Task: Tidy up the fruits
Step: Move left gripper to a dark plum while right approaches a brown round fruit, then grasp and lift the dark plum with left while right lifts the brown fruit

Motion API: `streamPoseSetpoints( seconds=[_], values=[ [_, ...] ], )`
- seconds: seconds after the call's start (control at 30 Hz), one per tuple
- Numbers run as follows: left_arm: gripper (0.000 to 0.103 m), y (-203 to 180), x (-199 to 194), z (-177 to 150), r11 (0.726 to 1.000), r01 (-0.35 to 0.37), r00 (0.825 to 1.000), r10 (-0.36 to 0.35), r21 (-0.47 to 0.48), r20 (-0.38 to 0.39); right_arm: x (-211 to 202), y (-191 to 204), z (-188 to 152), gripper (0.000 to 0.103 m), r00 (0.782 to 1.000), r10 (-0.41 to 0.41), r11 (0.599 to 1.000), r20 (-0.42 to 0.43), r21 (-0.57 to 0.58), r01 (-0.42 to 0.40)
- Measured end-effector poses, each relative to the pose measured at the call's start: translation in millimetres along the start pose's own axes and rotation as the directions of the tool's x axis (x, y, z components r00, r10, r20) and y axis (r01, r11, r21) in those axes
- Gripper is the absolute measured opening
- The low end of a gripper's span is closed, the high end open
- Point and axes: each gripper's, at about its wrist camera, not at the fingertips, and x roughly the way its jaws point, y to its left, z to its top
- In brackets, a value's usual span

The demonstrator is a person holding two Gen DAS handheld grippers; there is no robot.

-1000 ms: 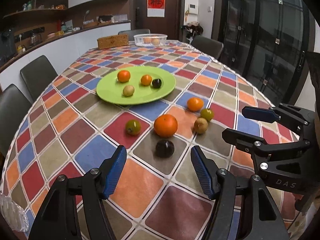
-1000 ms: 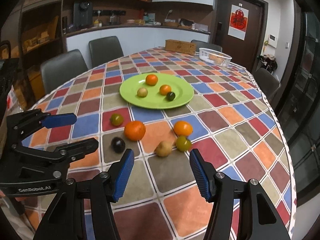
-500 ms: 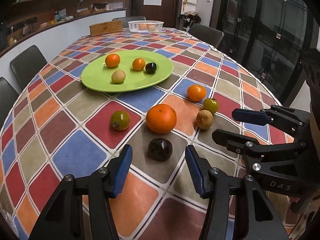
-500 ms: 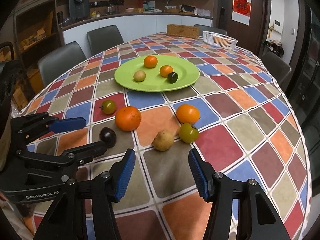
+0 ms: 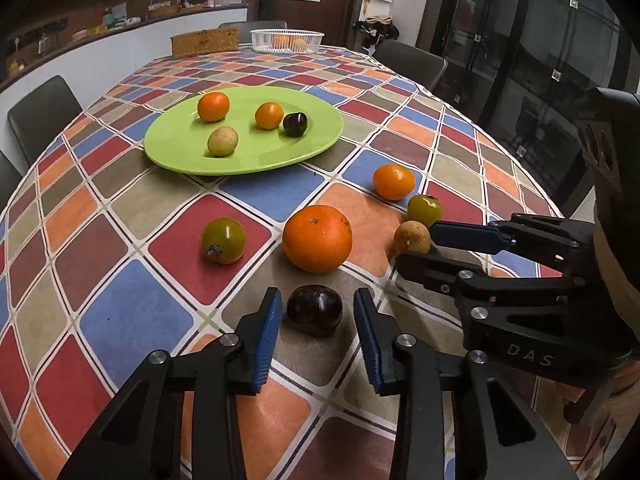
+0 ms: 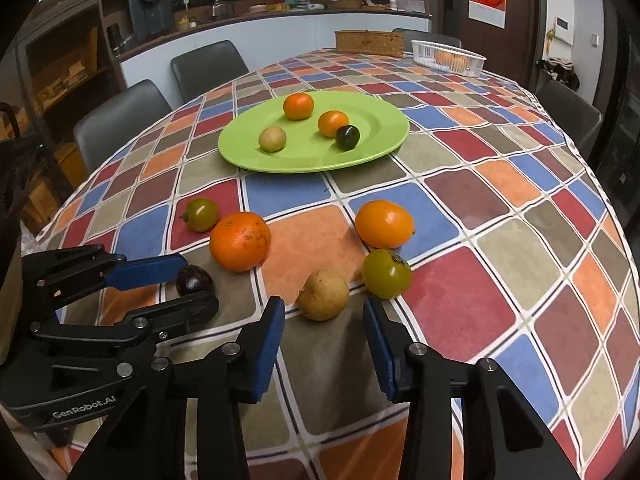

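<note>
A green plate point(image 5: 320, 144) point(image 6: 380, 148) on the checkered tablecloth holds two oranges, a tan fruit and a dark plum. Nearer lie a large orange point(image 5: 317, 238) point(image 6: 240, 241), a small orange point(image 5: 393, 181) point(image 6: 384, 224), two green persimmons point(image 5: 223, 240) point(image 5: 425, 209) point(image 6: 386, 273), a tan fruit point(image 5: 411, 237) point(image 6: 323, 294) and a dark plum point(image 5: 315, 310) point(image 6: 194, 280). My left gripper point(image 5: 316, 316) is open with its fingers either side of the dark plum, not touching. My right gripper point(image 6: 324, 322) is open, its tips either side of the tan fruit.
A white basket point(image 5: 286, 41) point(image 6: 447, 57) and a wicker box point(image 5: 205, 41) point(image 6: 369, 43) stand at the table's far end. Grey chairs point(image 6: 120, 120) line the sides. The table's right edge point(image 5: 540, 200) drops off near glass doors.
Both grippers have moved forward and down toward the table. The left one now straddles the dark plum and the right one straddles the tan fruit. The fruits have not moved.
</note>
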Motion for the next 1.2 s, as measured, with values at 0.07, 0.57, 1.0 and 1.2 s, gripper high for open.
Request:
streamPoseSetpoints(
  seconds=[0.07,0.57,1.0,1.2],
  values=[
    [0.03,0.2,0.9,0.4,1.0,0.005,1.0,-0.005,0.003,-0.002,2.6,-0.6,1.8,0.038,1.0,0.004,1.0,-0.005,0.003,-0.004],
    [0.028,0.4,-10.0,4.0,1.0,0.025,1.0,-0.025,0.001,0.019,6.4,1.4,4.6,0.029,1.0,0.009,1.0,-0.016,0.006,-0.009],
    [0.028,0.6,-39.4,8.2,1.0,0.011,0.996,-0.012,0.004,0.084,-19.1,11.4,9.6,0.029,0.999,0.016,1.0,0.038,0.0,-0.016],
    [0.028,2.5,-54.3,12.6,1.0,0.0,0.992,-0.002,0.012,0.124,-34.0,18.3,15.9,0.029,0.997,0.016,1.0,0.077,-0.004,-0.016]
  ],
)
